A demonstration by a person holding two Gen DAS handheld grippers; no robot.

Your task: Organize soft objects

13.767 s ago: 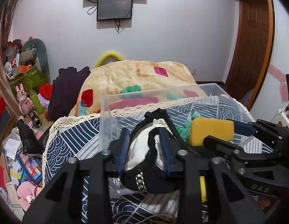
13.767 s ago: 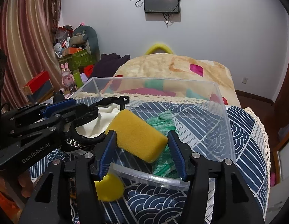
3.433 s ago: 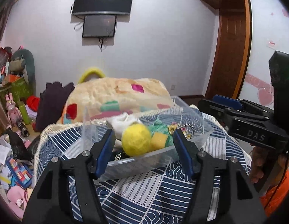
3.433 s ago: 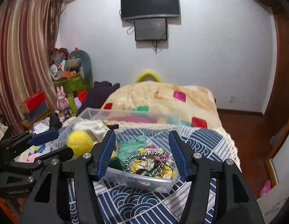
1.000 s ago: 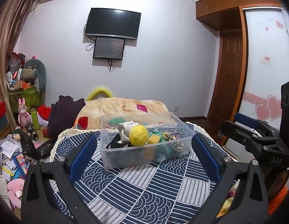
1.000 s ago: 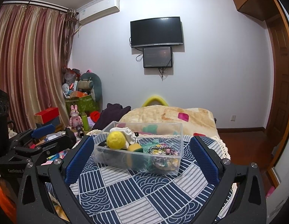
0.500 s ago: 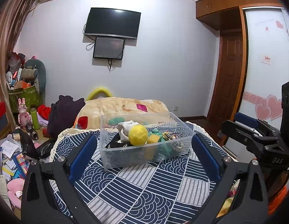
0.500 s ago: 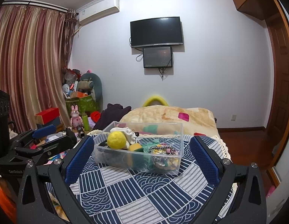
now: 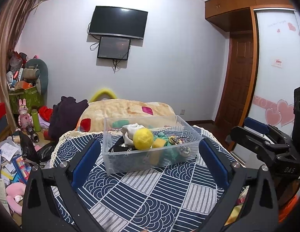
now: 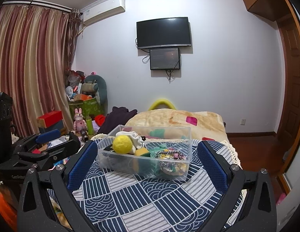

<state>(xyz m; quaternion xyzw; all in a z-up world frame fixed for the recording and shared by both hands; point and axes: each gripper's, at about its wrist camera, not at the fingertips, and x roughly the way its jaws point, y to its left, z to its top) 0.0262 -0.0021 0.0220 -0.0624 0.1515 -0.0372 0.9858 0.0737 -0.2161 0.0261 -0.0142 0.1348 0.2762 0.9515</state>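
A clear plastic bin (image 9: 119,164) (image 10: 182,171) stands on the blue patterned tablecloth (image 9: 150,193) (image 10: 142,197). It holds a yellow ball (image 9: 143,138) (image 10: 122,144), a white cloth (image 9: 129,130) (image 10: 137,138), a yellow sponge (image 9: 158,143) (image 10: 142,152), a green cloth (image 10: 153,150), a black item (image 9: 117,148) and a beaded scrunchie (image 10: 170,153). My left gripper (image 9: 150,162) is wide open and empty, held back from the bin. My right gripper (image 10: 148,160) is wide open and empty, also held back. Each gripper shows at the side of the other's view.
Behind the table lies a bed with a beige patterned blanket (image 9: 128,110) (image 10: 181,119). Toys, boxes and papers clutter the floor at the left (image 9: 12,154) (image 10: 80,119). A wooden door (image 9: 237,77) and a wardrobe stand at the right. A television (image 10: 163,32) hangs on the far wall.
Nothing has visibly changed in the last second. Since the older frames both grippers have let go of their items, opened wide and drawn back from the bin.
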